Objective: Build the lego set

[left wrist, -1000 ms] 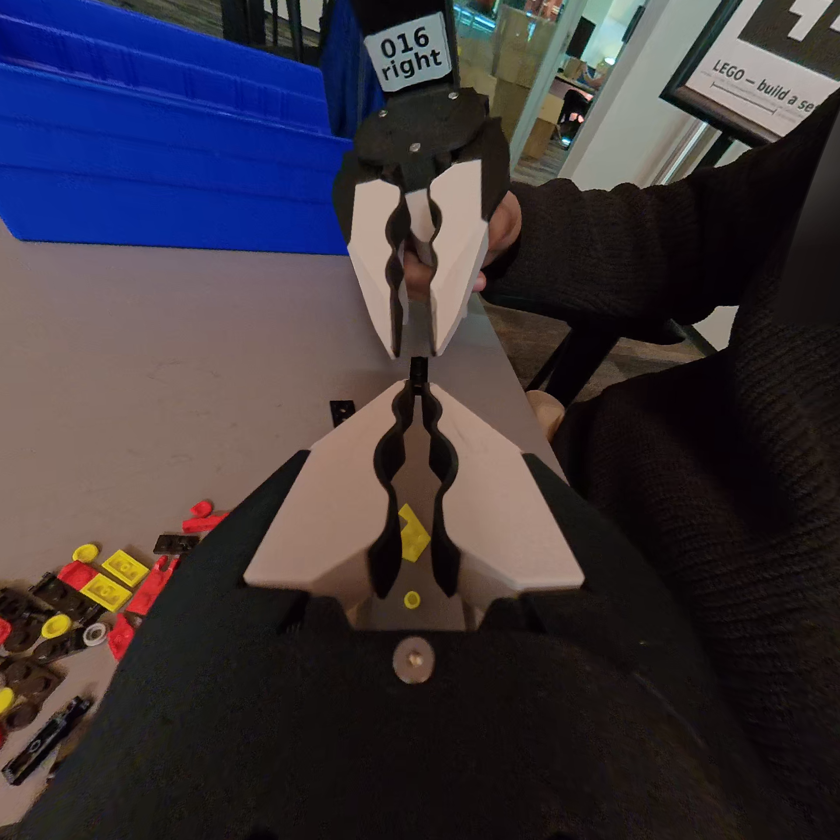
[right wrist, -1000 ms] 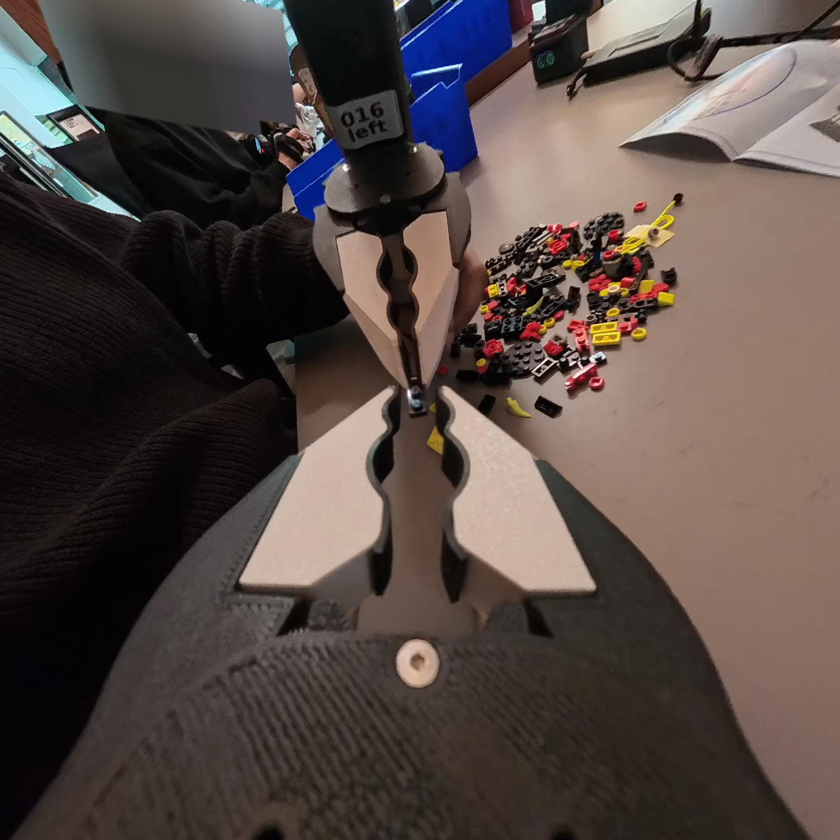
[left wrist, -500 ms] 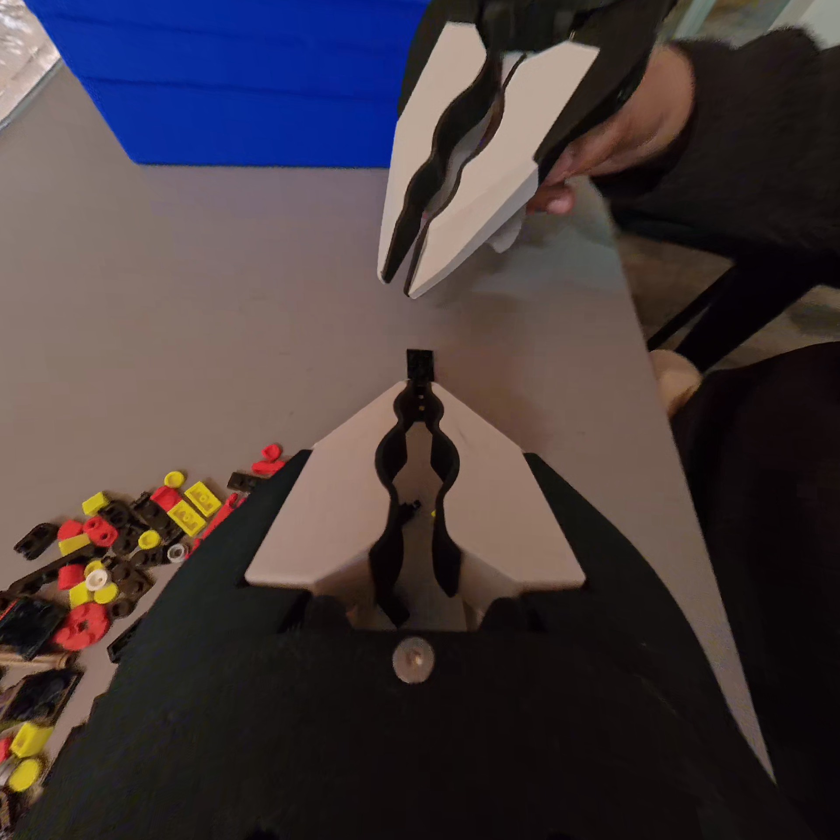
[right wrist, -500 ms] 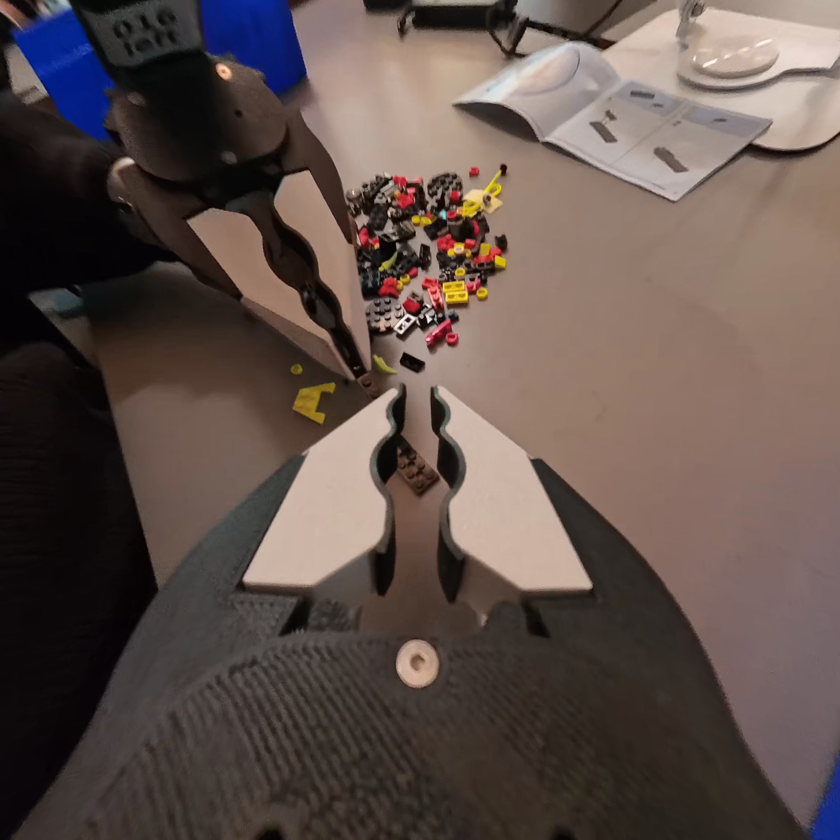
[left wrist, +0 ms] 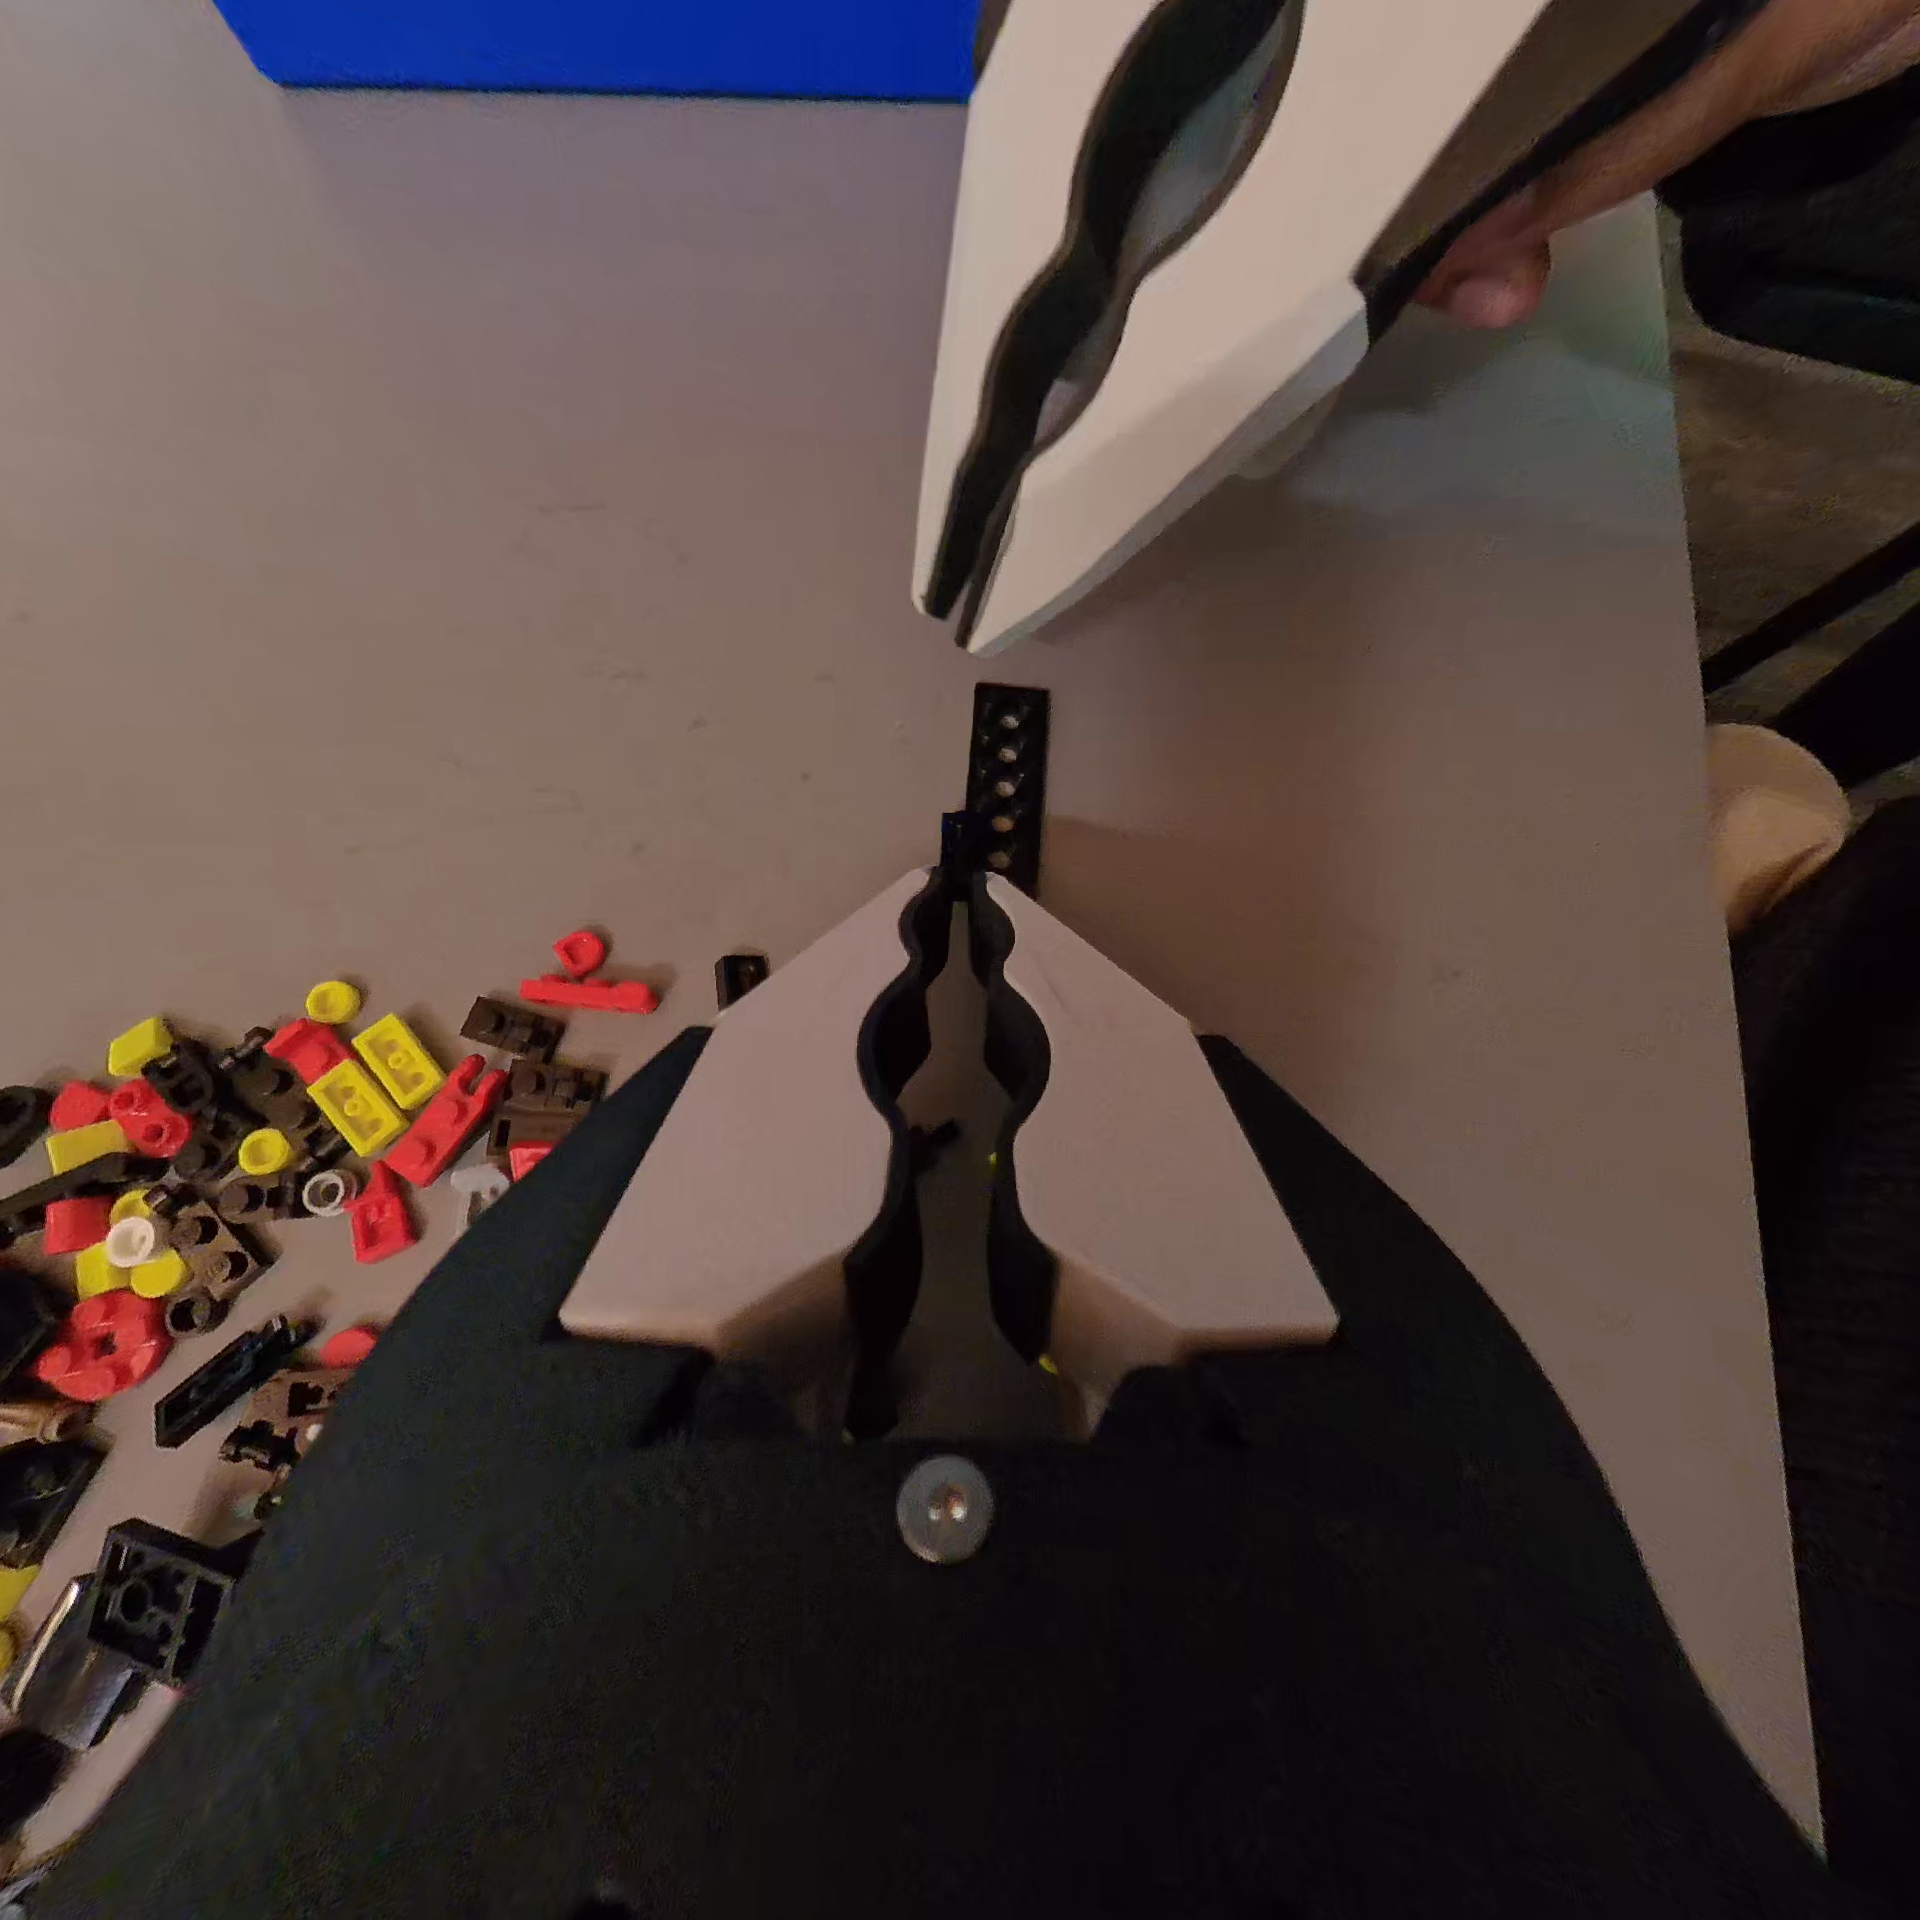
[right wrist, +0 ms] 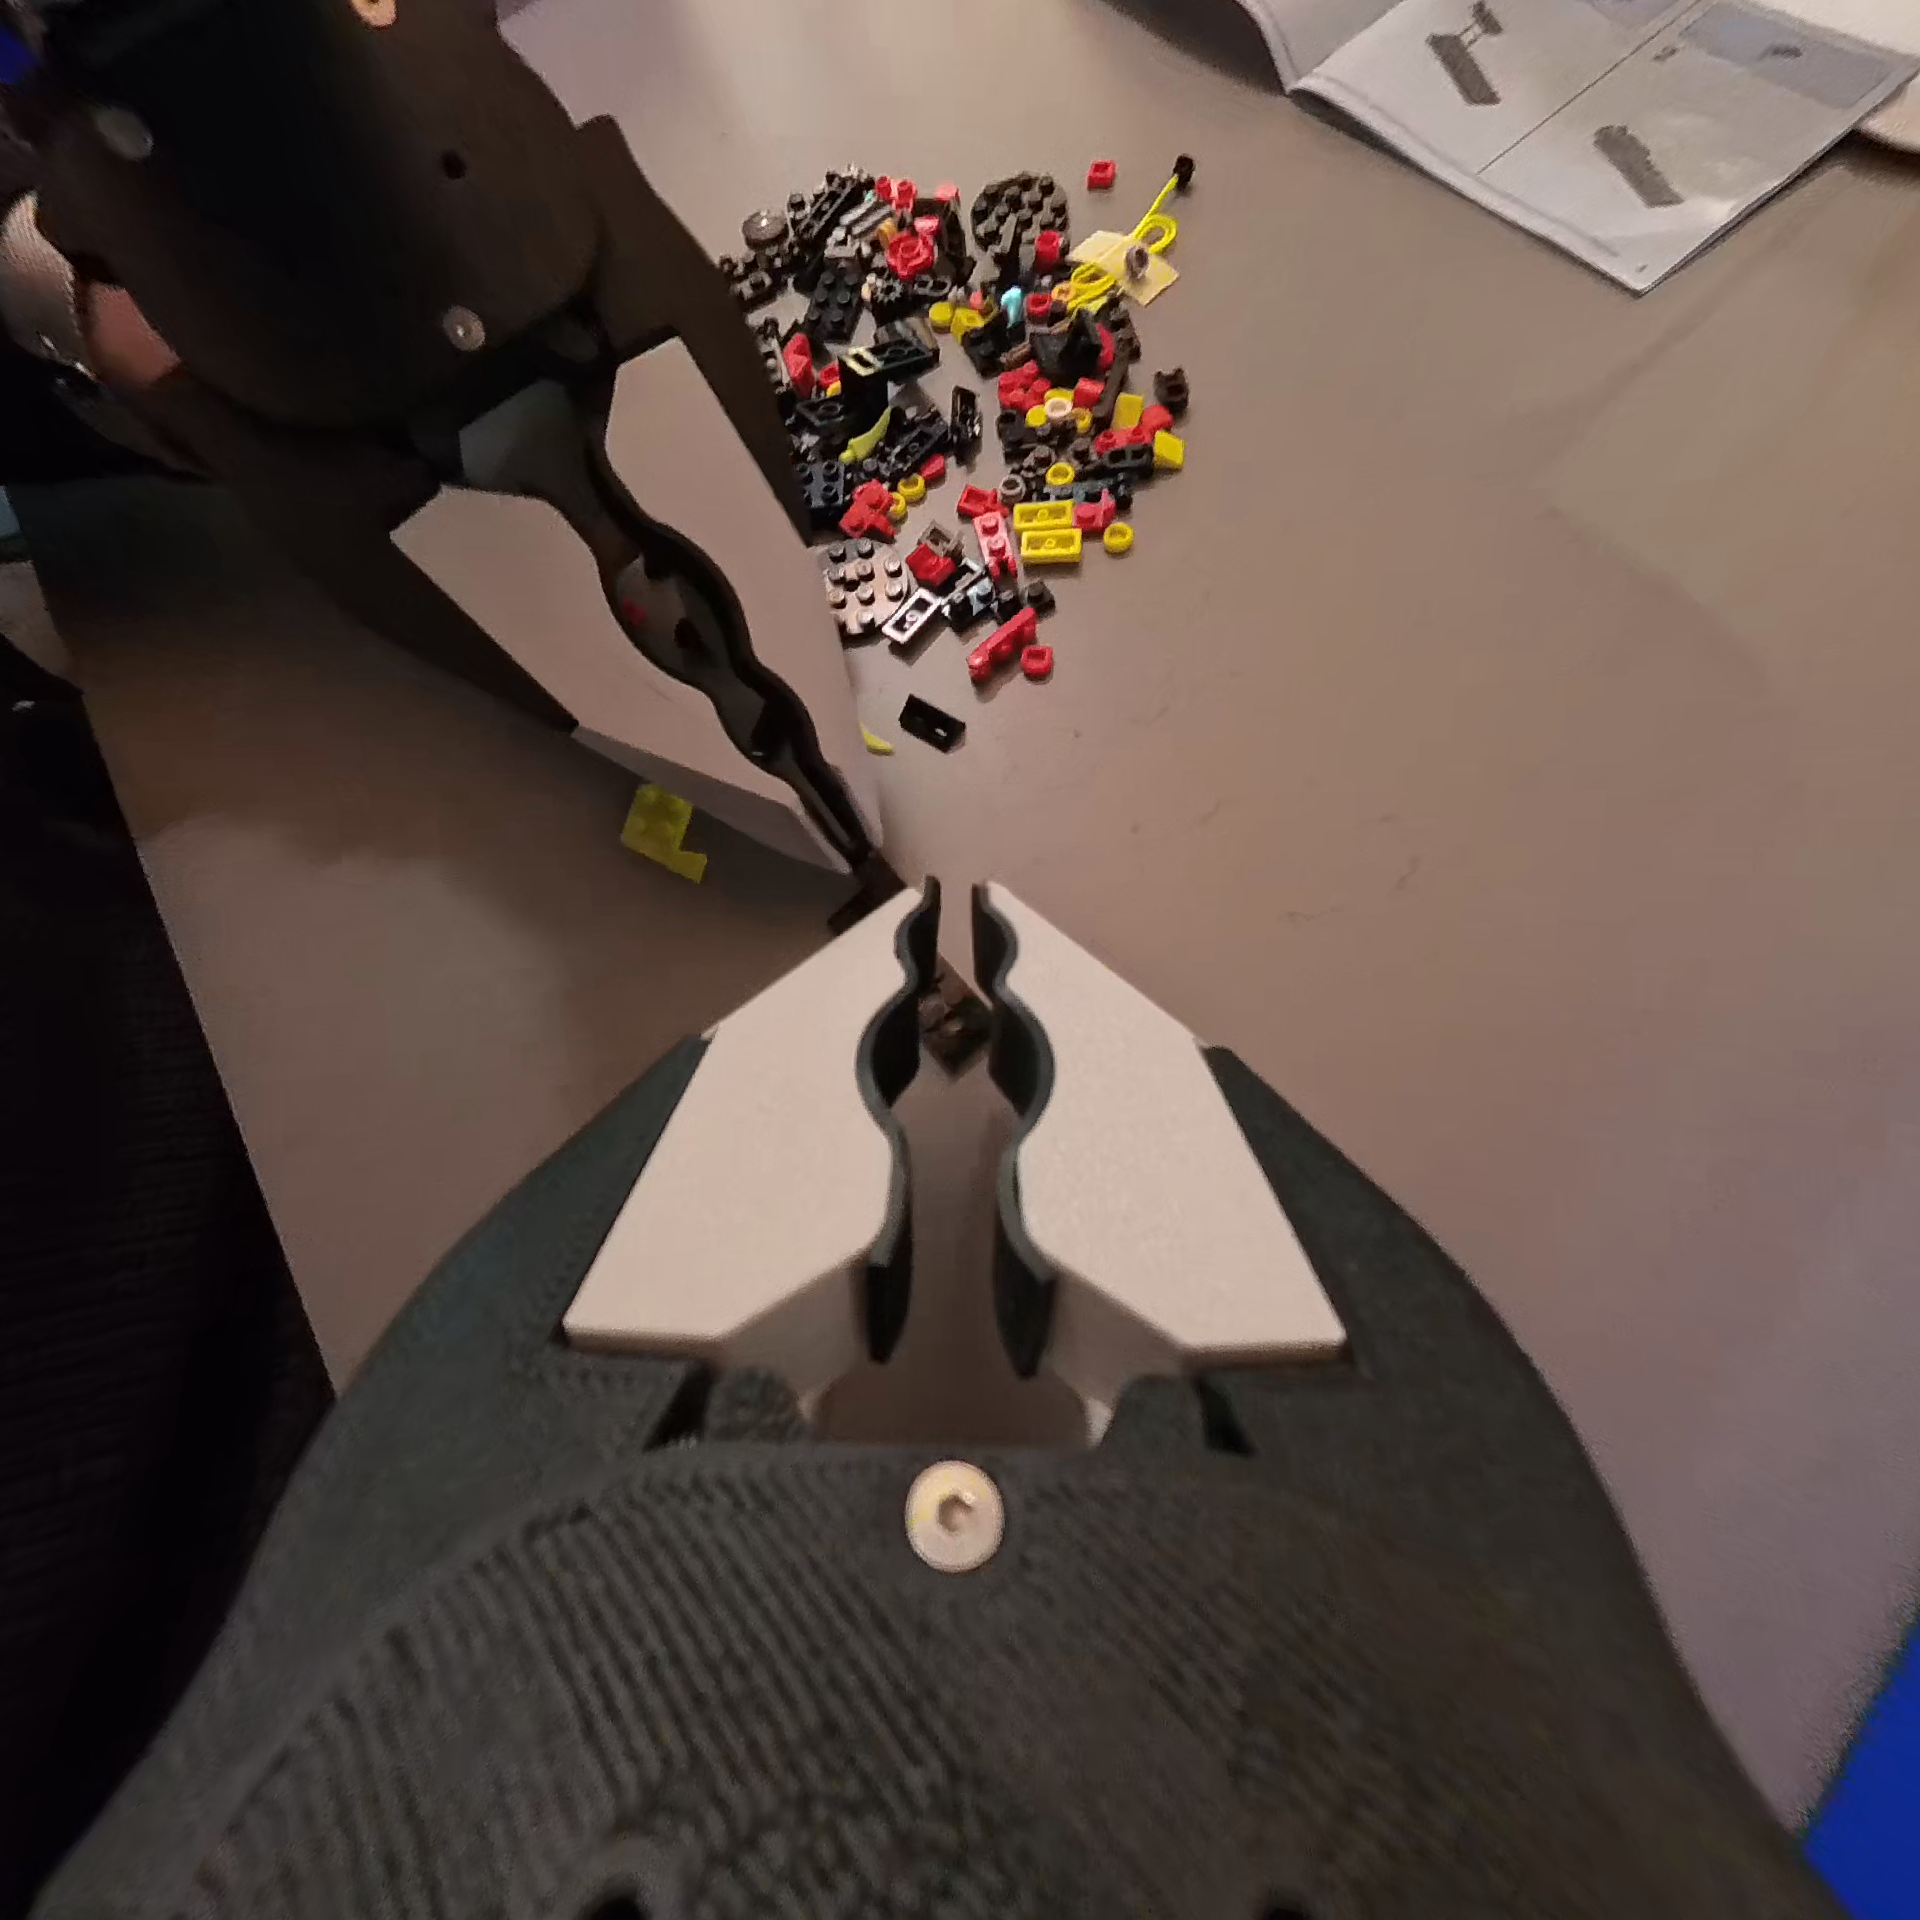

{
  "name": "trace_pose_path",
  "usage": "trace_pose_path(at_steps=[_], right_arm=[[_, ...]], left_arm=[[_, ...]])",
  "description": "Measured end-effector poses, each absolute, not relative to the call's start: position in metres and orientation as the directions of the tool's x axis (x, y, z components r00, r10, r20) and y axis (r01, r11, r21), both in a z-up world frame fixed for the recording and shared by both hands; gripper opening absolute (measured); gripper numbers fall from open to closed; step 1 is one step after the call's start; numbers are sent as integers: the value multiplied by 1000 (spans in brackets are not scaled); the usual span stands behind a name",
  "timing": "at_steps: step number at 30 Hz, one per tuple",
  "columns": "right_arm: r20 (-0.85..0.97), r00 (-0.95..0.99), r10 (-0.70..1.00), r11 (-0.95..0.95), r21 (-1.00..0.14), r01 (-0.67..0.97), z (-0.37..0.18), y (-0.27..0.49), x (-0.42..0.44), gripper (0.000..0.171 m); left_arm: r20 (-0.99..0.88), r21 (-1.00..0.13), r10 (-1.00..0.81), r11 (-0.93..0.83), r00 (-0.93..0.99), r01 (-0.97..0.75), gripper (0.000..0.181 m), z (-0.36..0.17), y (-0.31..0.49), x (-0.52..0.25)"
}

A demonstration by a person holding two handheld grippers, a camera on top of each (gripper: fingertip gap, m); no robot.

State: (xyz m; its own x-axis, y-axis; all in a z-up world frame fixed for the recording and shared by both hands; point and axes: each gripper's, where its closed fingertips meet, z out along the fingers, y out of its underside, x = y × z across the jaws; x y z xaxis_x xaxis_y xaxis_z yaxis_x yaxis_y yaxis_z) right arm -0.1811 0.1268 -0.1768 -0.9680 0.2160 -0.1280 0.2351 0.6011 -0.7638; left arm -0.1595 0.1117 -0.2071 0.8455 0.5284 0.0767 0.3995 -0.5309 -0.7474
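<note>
My left gripper [left wrist: 962, 883] is shut on a small black piece [left wrist: 954, 840] and holds it at the near end of a long black studded plate [left wrist: 1008, 779] lying on the grey table. My right gripper [left wrist: 951, 618] hovers just above the plate's far end, with its jaws a narrow gap apart and nothing between them. In the right wrist view my right gripper [right wrist: 954, 899] points down at the table, and the plate [right wrist: 951, 1023] shows through the gap between its fingers. The left gripper [right wrist: 868, 883] comes in from the upper left, tips nearly touching mine.
A pile of loose red, yellow and black pieces [left wrist: 312, 1122] lies left of the left gripper; it also shows in the right wrist view [right wrist: 987, 416]. A yellow piece [right wrist: 660, 831], a black piece [right wrist: 930, 722], an instruction booklet [right wrist: 1610, 135], a blue bin [left wrist: 603, 42]. The table edge [left wrist: 1704, 727] runs close on the right.
Both grippers have come down from mid-air to the table. The left gripper has carried its small black piece to the plate's near end. The right gripper's jaws have narrowed.
</note>
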Motion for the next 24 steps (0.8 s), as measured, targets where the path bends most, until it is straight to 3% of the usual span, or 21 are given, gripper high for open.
trace_pose_path(at_steps=[1,10,24], right_arm=[[-121,-970,211,615,-755,228,-179,126,-180,4],[-36,-984,177,711,-686,153,-199,124,-172,0],[-28,-989,143,725,-677,124,-203,113,-163,0]], left_arm=[[80,-747,529,-529,845,402,1,-207,111,-160],[86,-745,493,-545,866,385,2,-210,113,-156],[92,-721,479,-573,873,390,2,-215,109,-154]])
